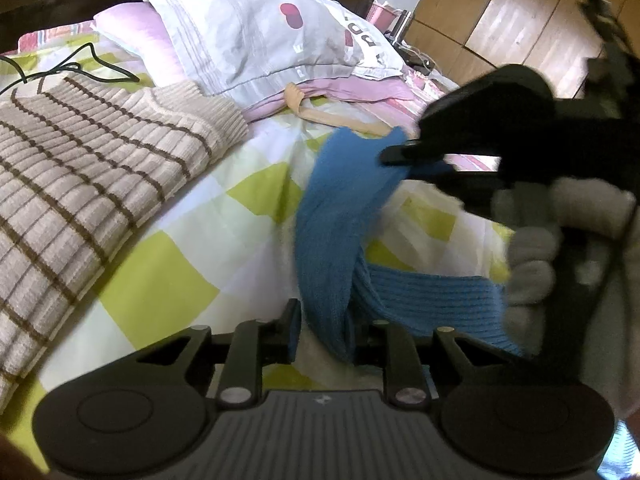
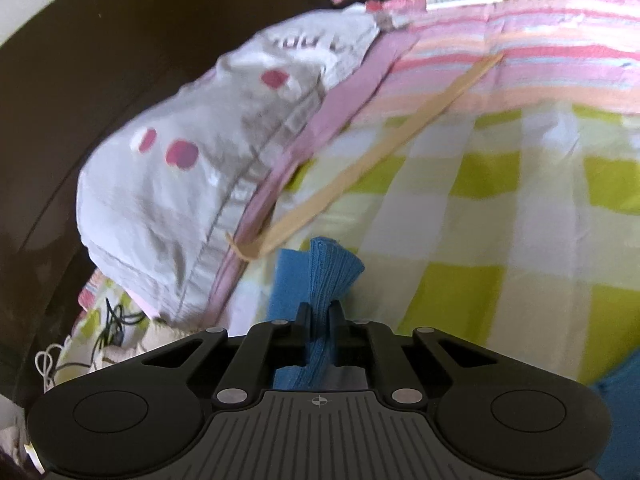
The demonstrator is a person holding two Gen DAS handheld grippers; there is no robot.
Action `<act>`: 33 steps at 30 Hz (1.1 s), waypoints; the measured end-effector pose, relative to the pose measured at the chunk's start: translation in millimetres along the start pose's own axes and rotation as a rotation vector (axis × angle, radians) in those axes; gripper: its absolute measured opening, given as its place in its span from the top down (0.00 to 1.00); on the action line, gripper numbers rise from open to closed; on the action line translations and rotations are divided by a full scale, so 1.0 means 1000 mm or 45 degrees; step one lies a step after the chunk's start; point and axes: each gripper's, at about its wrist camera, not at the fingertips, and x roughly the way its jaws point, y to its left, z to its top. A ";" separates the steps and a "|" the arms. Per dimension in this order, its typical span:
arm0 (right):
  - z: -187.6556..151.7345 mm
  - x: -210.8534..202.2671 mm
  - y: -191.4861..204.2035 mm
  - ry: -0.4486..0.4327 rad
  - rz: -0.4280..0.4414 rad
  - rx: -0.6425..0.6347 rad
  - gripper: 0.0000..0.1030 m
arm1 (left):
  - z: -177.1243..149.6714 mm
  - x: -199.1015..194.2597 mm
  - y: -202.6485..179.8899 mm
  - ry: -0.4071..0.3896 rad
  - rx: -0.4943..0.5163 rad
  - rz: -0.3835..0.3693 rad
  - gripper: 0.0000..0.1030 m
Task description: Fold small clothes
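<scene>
Both grippers' fingers pinch the blue knit garment [image 1: 320, 216] above the green-checked bedsheet [image 1: 160, 276]. Beyond it lie a dotted pillow [image 1: 240, 28] with unreadable lettering and wooden wardrobe doors [image 1: 520, 12].

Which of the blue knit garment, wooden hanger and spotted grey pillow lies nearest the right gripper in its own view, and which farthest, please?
From the right gripper:
1. Blue knit garment, clamped between its fingers.
2. Wooden hanger, ahead, slanting up-right.
3. Spotted grey pillow, behind the hanger, left.
</scene>
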 end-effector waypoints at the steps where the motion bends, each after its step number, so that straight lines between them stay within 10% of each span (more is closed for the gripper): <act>1: 0.002 -0.006 -0.002 -0.015 0.000 0.004 0.92 | 0.000 0.000 0.000 -0.001 -0.006 -0.007 0.70; 33: 0.006 -0.202 -0.090 -0.347 -0.080 0.202 0.92 | -0.017 0.000 -0.041 -0.069 0.217 -0.147 0.56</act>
